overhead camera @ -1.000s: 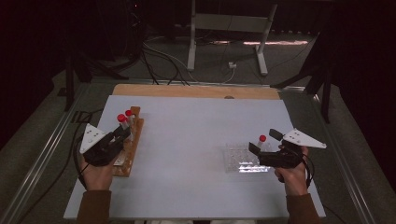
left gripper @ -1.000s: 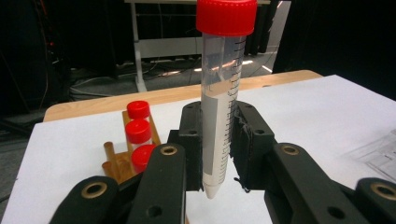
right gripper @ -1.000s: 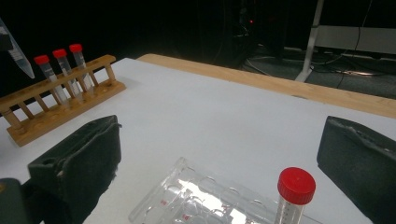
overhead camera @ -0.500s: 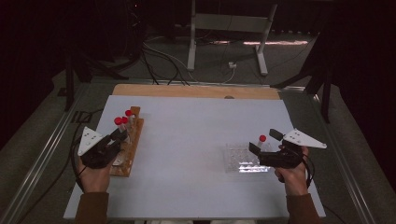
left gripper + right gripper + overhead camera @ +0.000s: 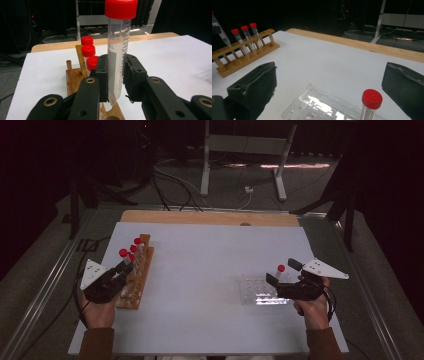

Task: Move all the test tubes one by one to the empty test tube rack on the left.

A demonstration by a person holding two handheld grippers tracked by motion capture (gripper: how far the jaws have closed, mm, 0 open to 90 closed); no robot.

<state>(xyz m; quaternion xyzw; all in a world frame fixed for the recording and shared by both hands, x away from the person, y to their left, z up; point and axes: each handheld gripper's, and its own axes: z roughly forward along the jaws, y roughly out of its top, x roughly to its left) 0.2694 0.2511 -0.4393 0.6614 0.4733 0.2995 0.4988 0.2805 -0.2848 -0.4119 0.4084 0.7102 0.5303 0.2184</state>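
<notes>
Hand-held gripper w/ tube, rack behind.

Red-capped clear tube, brown wood rack, black fingers, white table.

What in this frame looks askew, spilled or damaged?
Little stands out. The inner pad of the left tongs looks frayed along its edge beside the red-capped clear plastic tube it grips. The wooden tube rack and clear plastic well tray sit flat; nothing is spilled.

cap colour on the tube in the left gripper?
Red. The cap tops the clear graduated tube, clearest in the left gripper view.
</notes>
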